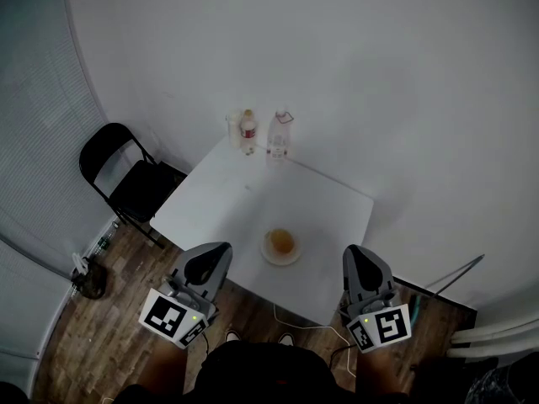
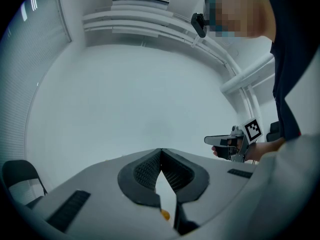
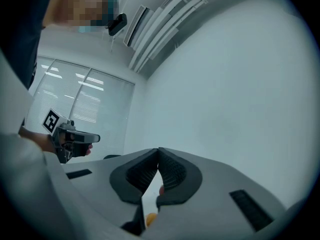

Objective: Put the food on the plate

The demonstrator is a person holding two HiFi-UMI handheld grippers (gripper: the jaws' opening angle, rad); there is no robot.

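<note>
Both claws are pinched together with nothing in them. In the left gripper view the left gripper (image 2: 161, 154) has its ribbed pads meeting at the tips and only air behind them. The right gripper (image 3: 158, 151) looks the same in its own view: jaws closed, empty.

From the head view, both are held up close to the person's body, at or just off the near edge of the white table (image 1: 219, 200), left gripper (image 1: 210, 257) on one side and right gripper (image 1: 360, 266) on the other. Neither touches anything.

The plate (image 1: 295, 257) sits on the table between them, a bit further out, near the front edge. The food (image 1: 280, 242) is an orange-brown lump lying right in the middle of it. A small orange speck shows low down between the jaws in both gripper views, and I'm guessing that's the same food.

At the far end are two bottles (image 1: 248, 131) (image 1: 279, 137) and a cup (image 1: 233, 127), well apart from the plate. A black folding chair (image 1: 126, 171) stands off to the left.

My read is that the placing step is basically done, since the food's on the plate and nothing's gripped. I can't spot any other food on the table, so the next move probably just calls for keeping the claws clear of the plate.
</note>
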